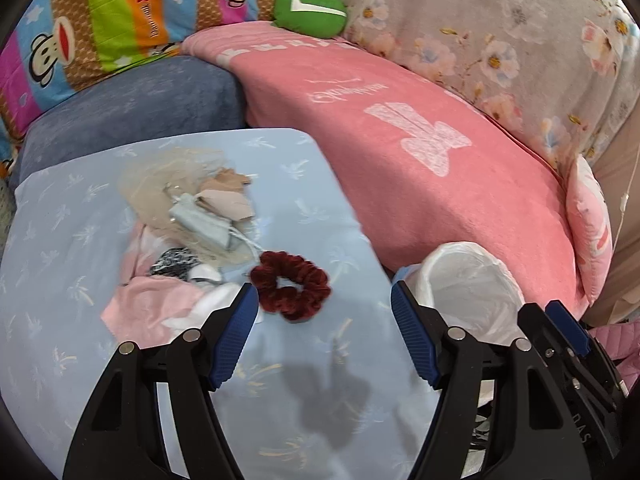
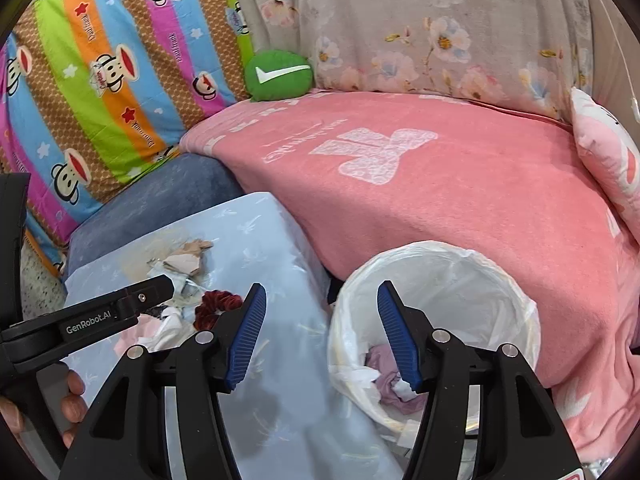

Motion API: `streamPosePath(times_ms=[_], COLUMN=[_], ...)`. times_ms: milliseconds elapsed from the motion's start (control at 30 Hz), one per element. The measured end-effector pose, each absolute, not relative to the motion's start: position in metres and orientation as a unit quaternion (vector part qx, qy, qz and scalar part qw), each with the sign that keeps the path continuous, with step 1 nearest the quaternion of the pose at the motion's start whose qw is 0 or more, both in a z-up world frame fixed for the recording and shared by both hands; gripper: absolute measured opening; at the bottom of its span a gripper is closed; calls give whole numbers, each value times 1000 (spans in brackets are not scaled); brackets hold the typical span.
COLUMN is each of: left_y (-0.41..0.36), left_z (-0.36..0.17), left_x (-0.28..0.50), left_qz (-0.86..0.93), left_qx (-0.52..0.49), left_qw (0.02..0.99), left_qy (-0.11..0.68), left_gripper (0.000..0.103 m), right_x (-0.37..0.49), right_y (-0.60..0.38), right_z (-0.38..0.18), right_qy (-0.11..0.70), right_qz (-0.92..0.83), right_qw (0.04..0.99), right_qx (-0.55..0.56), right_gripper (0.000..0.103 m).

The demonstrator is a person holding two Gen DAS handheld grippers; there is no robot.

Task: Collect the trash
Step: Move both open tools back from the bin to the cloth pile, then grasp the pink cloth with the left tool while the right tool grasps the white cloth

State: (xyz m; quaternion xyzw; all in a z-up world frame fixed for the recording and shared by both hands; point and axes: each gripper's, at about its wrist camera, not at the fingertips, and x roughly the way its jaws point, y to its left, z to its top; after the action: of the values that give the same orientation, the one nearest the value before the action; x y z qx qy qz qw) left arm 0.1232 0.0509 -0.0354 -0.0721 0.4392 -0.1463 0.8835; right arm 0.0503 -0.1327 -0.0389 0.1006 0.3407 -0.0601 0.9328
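Now I'm between pickups, both tongs wide open and holding nothing

My left gripper [image 1: 322,312] hovers over the light-blue cushion [image 1: 60,240] with the dark red scrunchie [image 1: 291,285] just ahead between its fingers; I judge closing on it comes next. My right gripper [image 2: 322,326] hangs at the lined bin [image 2: 500,276], scraps already inside. The litter pile [image 1: 200,216] beyond is blurred, hard to sort

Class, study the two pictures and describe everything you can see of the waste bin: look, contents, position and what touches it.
The round waste bin is lined with a thin white plastic bag folded over its rim. It stands upright between the pale blue patterned surface and the pink blanket. Crumpled lilac and white scraps lie at the bottom. The open right gripper hovers by its near rim, touching nothing.
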Motion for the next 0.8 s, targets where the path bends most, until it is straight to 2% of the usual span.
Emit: streamPosePath(times_ms=[800], left_y=[186], left_z=[-103], left_x=[138], left_qz=[-21], left_qx=[-156], left_qw=[854], left_qy=[496], left_gripper=[66], right_x=[97], right_y=[-24], right_z=[-86], right_qy=[411], right_qz=[41], right_qw=[907], right_qx=[81], right_gripper=[58])
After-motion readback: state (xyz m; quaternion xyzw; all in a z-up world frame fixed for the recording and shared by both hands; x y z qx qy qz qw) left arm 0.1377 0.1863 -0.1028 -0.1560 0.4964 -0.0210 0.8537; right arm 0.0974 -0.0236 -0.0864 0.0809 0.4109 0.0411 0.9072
